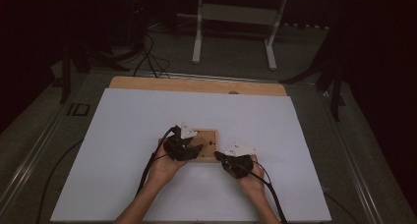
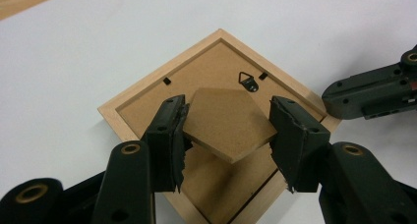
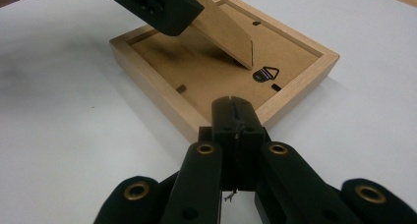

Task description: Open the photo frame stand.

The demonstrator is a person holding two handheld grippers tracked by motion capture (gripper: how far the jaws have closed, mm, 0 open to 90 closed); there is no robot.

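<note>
Fingers [image 2: 167, 135] of the left gripper [image 2: 228, 138] stood apart on either side of a five-sided brown fibreboard stand flap [image 2: 228, 123], its two edges against their pads as it tilted up from the frame's back. One square pale wooden picture frame [image 2: 123, 111] lay face down on the white counter [image 2: 74, 62], with a smooth matte brown backing, one small dark metal hanger [image 2: 249, 81] and small black clips. The right gripper [image 3: 235, 117] had its fingers pressed together, holding nothing, at the frame's near corner.

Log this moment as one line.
left gripper: shut on stand flap | right gripper: shut, at picture frame corner
</note>
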